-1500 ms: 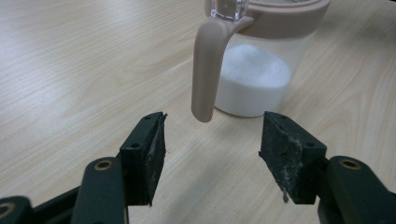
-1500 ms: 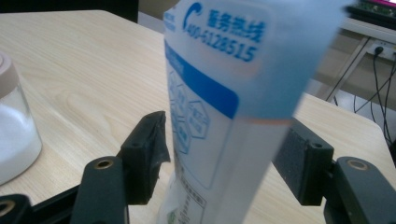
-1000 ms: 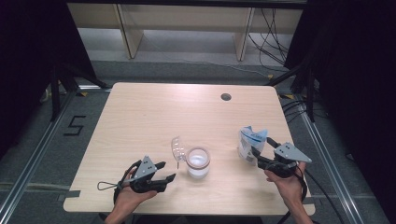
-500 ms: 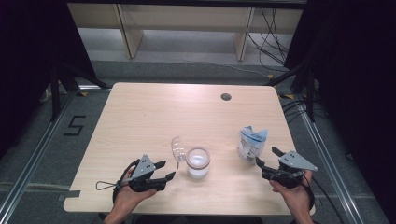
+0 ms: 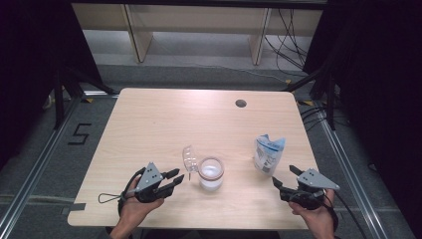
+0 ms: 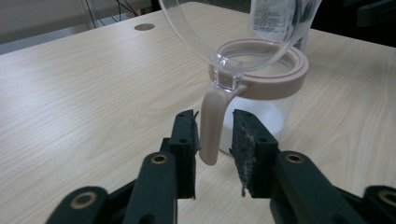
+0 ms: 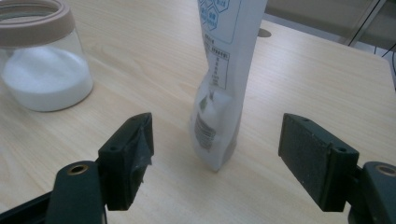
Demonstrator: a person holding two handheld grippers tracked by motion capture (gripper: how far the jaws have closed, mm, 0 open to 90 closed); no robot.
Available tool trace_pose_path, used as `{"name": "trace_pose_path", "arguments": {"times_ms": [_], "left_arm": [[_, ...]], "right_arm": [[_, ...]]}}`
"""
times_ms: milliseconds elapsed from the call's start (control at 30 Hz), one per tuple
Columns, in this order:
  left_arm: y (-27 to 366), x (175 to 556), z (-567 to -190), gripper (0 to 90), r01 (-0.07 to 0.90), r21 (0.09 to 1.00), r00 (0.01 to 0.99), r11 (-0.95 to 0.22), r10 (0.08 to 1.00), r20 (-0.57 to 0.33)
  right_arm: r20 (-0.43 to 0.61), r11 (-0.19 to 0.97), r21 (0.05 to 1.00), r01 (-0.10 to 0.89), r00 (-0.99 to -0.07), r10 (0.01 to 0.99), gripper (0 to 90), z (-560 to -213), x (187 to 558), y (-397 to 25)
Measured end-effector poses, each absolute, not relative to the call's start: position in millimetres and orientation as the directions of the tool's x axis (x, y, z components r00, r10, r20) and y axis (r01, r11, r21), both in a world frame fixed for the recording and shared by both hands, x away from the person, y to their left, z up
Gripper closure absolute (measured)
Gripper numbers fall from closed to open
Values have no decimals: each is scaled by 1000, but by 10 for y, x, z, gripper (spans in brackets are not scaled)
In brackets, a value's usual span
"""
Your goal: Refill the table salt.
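Beside jar (image 6: 261, 107), left fingers (image 6: 184, 140) around clasp (image 6: 211, 123), right fingers (image 7: 128, 158) wide.

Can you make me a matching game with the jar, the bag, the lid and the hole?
Things:
1. jar
2. bag
3. lid
4. hole

Descriptions:
A. clear, flipped up open
B. dark and round, at the table's far edge
C. white powder inside, pink rim
D. standing upright, white with blue print

Pairs: 1-C, 2-D, 3-A, 4-B
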State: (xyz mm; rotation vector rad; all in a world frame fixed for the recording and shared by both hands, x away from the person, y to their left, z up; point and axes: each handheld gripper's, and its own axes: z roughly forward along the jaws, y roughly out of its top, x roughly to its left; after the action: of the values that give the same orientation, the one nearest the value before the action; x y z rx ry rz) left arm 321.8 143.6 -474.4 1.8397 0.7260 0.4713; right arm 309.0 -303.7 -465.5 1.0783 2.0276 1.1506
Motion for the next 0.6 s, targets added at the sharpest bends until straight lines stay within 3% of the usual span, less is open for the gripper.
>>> {"name": "trace_pose_path", "arguments": {"times_ms": [133, 367, 533, 600], "left_arm": [[1418, 3220, -4709, 759, 263, 927, 743, -268, 670, -17], [1397, 3238, -4663, 844, 253, 927, 748, -277, 663, -6], [1378, 3253, -4644, 881, 267, 921, 746, -285, 665, -10], [1366, 3263, -4652, 891, 273, 922, 748, -276, 663, -23]], "right_arm": [[-102, 318, 883, 344, -522, 847, 276, -4667, 3078, -3053], [-55, 305, 863, 403, -525, 849, 277, -4699, 2995, -3023], [-92, 336, 866, 371, -542, 835, 277, -4711, 2975, -3015], [-39, 304, 854, 422, -532, 846, 277, -4717, 2924, -2983]]}}
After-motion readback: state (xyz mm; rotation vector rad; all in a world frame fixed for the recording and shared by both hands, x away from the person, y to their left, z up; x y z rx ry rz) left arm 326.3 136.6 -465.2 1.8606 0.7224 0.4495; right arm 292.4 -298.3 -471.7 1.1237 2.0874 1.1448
